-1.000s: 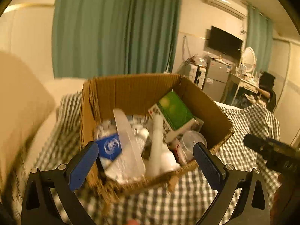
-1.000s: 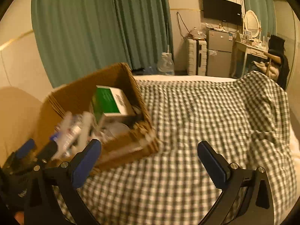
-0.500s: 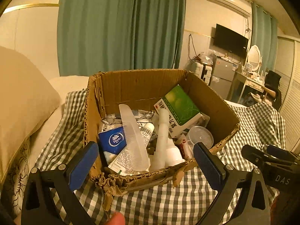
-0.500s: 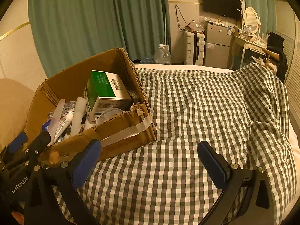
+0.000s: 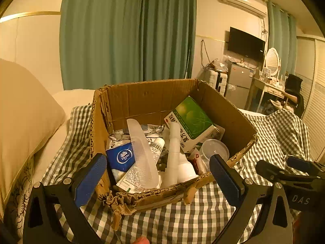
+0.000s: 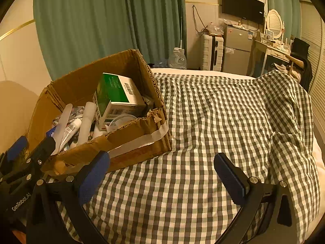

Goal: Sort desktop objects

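A worn cardboard box [image 5: 146, 99] sits on a checked bedspread [image 6: 213, 122]. In it lie a clear plastic comb [image 5: 142, 152], a blue tissue pack [image 5: 121, 158], a green and white carton [image 5: 193, 122], a white tube [image 5: 174, 150], a round clear lid [image 5: 215, 148] and other small items. My left gripper [image 5: 158, 174] is open and empty, just in front of the box's near wall. My right gripper [image 6: 162, 174] is open and empty over the bedspread, to the right of the box [image 6: 97, 93]. The carton [image 6: 117, 97] shows there too.
A beige pillow [image 5: 22, 118] lies left of the box. Green curtains [image 5: 126, 30] hang behind. A television [image 5: 245, 42], a small fridge [image 6: 237, 48], a suitcase [image 6: 211, 52] and a dressing table with a mirror [image 6: 274, 24] stand at the far right.
The left view has steadied and drawn back a little from the box. The right view has swung so the box sits further left. Both grippers stay open.
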Tool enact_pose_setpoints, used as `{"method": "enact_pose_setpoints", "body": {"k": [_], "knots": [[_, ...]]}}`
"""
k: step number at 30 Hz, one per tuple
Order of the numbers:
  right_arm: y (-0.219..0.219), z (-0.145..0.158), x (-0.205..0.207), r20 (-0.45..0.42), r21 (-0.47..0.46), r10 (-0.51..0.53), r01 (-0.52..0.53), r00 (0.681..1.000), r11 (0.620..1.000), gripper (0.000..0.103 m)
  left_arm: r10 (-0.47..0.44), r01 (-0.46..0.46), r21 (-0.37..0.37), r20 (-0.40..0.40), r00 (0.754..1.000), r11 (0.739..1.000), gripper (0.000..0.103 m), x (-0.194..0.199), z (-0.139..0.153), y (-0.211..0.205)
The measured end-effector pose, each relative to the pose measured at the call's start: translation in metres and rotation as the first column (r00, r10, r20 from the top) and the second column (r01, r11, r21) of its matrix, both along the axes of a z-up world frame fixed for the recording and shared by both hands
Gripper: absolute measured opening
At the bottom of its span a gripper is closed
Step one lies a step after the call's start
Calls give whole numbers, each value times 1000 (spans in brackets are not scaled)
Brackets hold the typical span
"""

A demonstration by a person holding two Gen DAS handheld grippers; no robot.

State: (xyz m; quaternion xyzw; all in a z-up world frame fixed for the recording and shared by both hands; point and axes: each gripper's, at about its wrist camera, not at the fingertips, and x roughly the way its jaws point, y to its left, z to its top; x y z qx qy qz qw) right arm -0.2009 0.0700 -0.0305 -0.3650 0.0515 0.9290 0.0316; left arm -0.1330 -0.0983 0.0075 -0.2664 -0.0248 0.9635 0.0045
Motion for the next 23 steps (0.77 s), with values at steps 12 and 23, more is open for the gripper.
{"method": "enact_pose_setpoints", "body": {"k": [12, 23], "knots": [[-4, -5, -2, 14, 10, 5, -5, 1000, 1000, 103, 25, -25, -16, 2, 1000, 1000, 103, -1, -2, -1], [-2, -4, -1, 12, 12, -8, 8, 1000, 1000, 103, 54, -54, -34, 12, 998, 998, 103, -2, -7, -3]]}}
